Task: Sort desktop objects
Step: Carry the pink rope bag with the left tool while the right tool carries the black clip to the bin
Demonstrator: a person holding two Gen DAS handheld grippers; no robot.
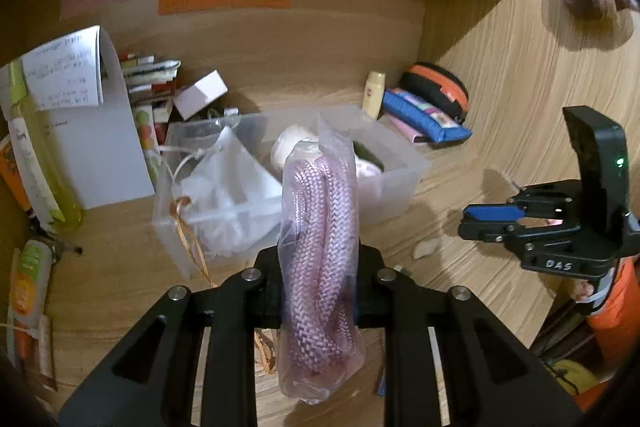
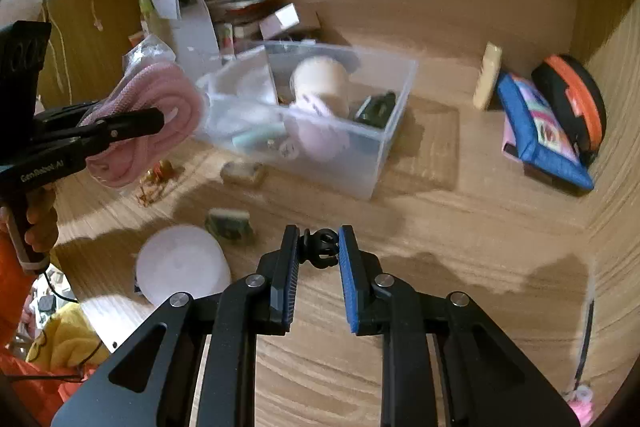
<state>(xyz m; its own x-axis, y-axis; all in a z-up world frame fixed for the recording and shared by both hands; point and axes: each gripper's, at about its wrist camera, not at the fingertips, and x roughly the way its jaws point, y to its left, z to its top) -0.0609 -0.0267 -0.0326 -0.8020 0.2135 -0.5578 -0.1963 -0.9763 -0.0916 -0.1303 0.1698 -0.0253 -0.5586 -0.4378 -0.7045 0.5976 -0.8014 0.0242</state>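
My left gripper (image 1: 318,279) is shut on a clear bag of coiled pink rope (image 1: 320,247) and holds it above the desk, in front of the clear plastic bin (image 1: 400,183). In the right wrist view the same rope bag (image 2: 152,119) hangs in the left gripper (image 2: 160,119) at the left, beside the bin (image 2: 384,147). My right gripper (image 2: 319,247) is shut on a small black clip (image 2: 320,249) above the desk. It also shows in the left wrist view (image 1: 476,223) at the right.
The bin holds a white bag (image 1: 228,195), a cream roll (image 2: 320,79) and pink items. On the desk lie a white lid (image 2: 180,267), small wrapped blocks (image 2: 230,223), a blue pouch (image 2: 540,131), an orange-black case (image 2: 572,99) and a small bottle (image 2: 486,75). Papers and books (image 1: 80,115) stand back left.
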